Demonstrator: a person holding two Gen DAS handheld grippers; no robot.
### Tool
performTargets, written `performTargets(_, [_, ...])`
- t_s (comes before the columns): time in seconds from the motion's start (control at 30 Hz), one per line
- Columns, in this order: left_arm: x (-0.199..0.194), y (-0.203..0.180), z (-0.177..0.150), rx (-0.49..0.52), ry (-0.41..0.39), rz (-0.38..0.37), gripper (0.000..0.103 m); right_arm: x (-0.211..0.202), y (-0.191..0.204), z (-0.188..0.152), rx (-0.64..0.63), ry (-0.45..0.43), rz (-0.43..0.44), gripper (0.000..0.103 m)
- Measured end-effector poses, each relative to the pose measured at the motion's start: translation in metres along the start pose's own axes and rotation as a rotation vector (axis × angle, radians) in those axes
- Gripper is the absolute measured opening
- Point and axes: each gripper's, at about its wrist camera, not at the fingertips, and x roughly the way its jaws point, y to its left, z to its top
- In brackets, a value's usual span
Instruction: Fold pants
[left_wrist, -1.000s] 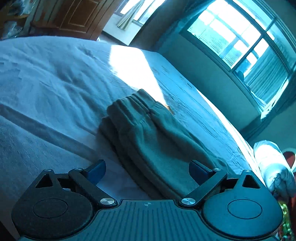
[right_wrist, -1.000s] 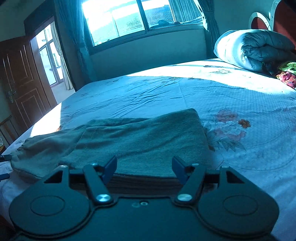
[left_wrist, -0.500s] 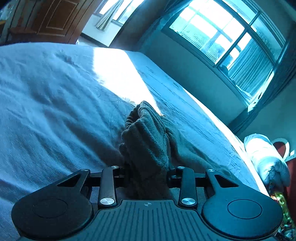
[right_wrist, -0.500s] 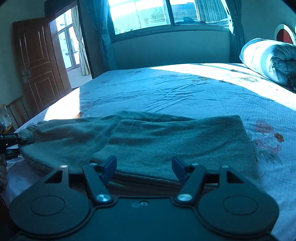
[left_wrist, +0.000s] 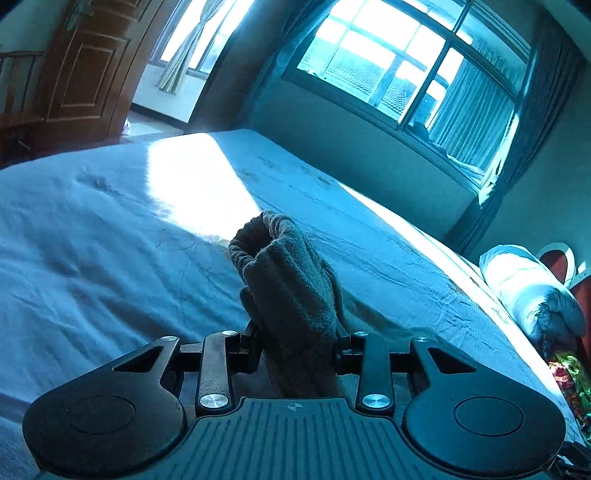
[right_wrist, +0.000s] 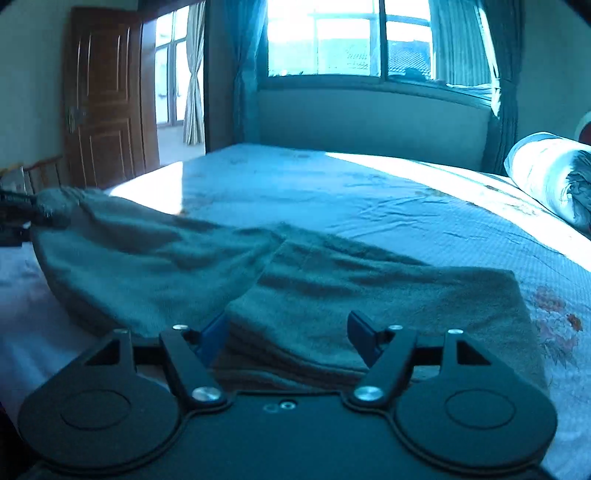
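Observation:
The grey-green fleece pants (right_wrist: 332, 288) lie partly folded on the bed, a thick folded stack at the near edge. My right gripper (right_wrist: 288, 332) sits low at that stack; its jaws are opening, and the folded edge lies between the blue pads (right_wrist: 212, 338) without being pinched. In the left wrist view my left gripper (left_wrist: 297, 347) is shut on a bunched end of the pants (left_wrist: 291, 280), which sticks up above the sheet. The right wrist view shows that left gripper (right_wrist: 14, 214) at the far left, holding the pants end raised.
The bed sheet (right_wrist: 369, 192) is pale blue with a flower print (right_wrist: 554, 317) at the right. A rolled duvet (right_wrist: 554, 177) lies by the headboard. A wooden door (right_wrist: 103, 110) and a chair stand left of the bed, with a wide window (right_wrist: 369, 37) behind it.
My left gripper closed on the pants end and lifted it off the sheet. My right gripper slid sideways along the folded edge, and its jaws now stand wider.

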Motion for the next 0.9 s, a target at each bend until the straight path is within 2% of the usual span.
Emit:
performTargets(0.07, [-0.01,-0.038,0.011,0.088,-0.026,-0.026,0.035,-0.015,-0.031,0.003,0.11,-0.029,-0.016,0.069])
performTargets(0.23, [-0.015,-0.164,0.019,0.324,-0.053,-0.11,0.035,-0.047,-0.116,0.003,0.39,-0.088,-0.087,0.069])
performTargets(0.33, [-0.004,-0.247,0.003,0.44,-0.039,-0.18,0.035,-0.065,-0.155,-0.002,0.466,-0.126,-0.133,0.069])
performTargets(0.4, [0.007,-0.298,-0.016,0.499,0.001,-0.22,0.035,-0.077,-0.18,-0.009,0.522,-0.144,-0.165,0.07])
performTargets(0.47, [0.02,-0.34,-0.039,0.501,0.065,-0.265,0.035,-0.085,-0.201,-0.015,0.574,-0.146,-0.175,0.071])
performTargets(0.53, [0.035,-0.377,-0.074,0.486,0.137,-0.337,0.054,-0.092,-0.222,-0.023,0.621,-0.15,-0.18,0.071])
performTargets(0.57, [0.039,-0.387,-0.09,0.457,0.178,-0.411,0.069,-0.093,-0.231,-0.026,0.645,-0.152,-0.186,0.071])
performTargets(0.6, [0.039,-0.39,-0.102,0.415,0.204,-0.458,0.068,-0.097,-0.24,-0.029,0.674,-0.149,-0.189,0.071])
performTargets(0.63, [0.038,-0.388,-0.11,0.374,0.227,-0.451,0.068,-0.098,-0.246,-0.031,0.699,-0.145,-0.183,0.071])
performTargets(0.7, [0.023,-0.372,-0.112,0.334,0.213,-0.437,0.068,-0.1,-0.257,-0.036,0.766,-0.146,-0.121,0.071])
performTargets(0.8, [-0.002,-0.317,-0.096,0.291,0.161,-0.375,0.069,-0.084,-0.256,-0.04,0.843,-0.111,0.067,0.071])
performTargets(0.83, [-0.009,-0.301,-0.091,0.282,0.157,-0.345,0.069,-0.07,-0.253,-0.042,0.889,-0.066,0.163,0.07])
performTargets(0.9, [-0.012,-0.26,-0.079,0.254,0.164,-0.254,0.069,-0.046,-0.24,-0.044,0.961,-0.003,0.251,0.068])
